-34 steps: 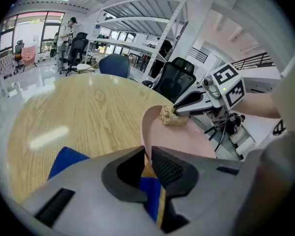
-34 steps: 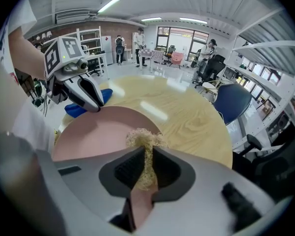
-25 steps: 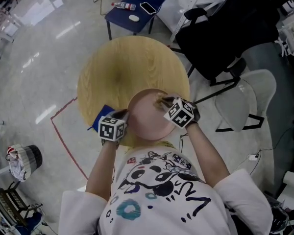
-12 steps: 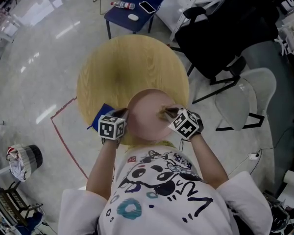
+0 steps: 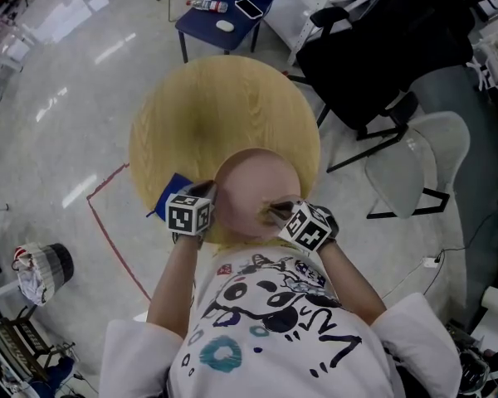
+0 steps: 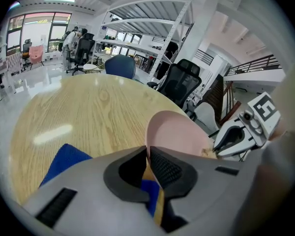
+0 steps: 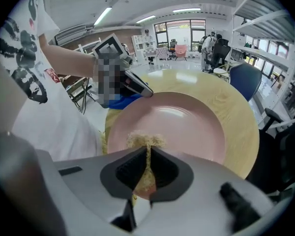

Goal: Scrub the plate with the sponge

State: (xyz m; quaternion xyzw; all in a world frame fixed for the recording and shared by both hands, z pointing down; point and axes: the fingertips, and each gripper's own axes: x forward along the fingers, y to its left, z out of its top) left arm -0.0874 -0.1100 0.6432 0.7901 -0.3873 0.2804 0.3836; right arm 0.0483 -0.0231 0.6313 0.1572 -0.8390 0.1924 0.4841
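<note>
A pink plate point(image 5: 251, 187) lies at the near edge of the round wooden table point(image 5: 216, 106). My left gripper point(image 5: 210, 197) is shut on the plate's left rim point(image 6: 148, 146); its jaws have just been closing, with the rim between them. My right gripper point(image 5: 277, 213) is shut on a tan sponge point(image 7: 146, 140), its jaws also just closing on it. The sponge rests on the plate's near right part point(image 7: 177, 127). In the left gripper view the right gripper point(image 6: 220, 142) shows past the plate point(image 6: 179, 132).
A blue cloth point(image 5: 168, 194) lies at the table's edge under the left gripper. A blue chair point(image 5: 232, 7) with a bottle and a phone stands beyond the table. A black office chair point(image 5: 382, 48) and a clear chair point(image 5: 415, 168) stand to the right. Red tape point(image 5: 108, 222) marks the floor.
My right gripper has slid the sponge from the plate's right side towards its near edge, closer to the person. The left gripper and the plate have stayed where they were.
</note>
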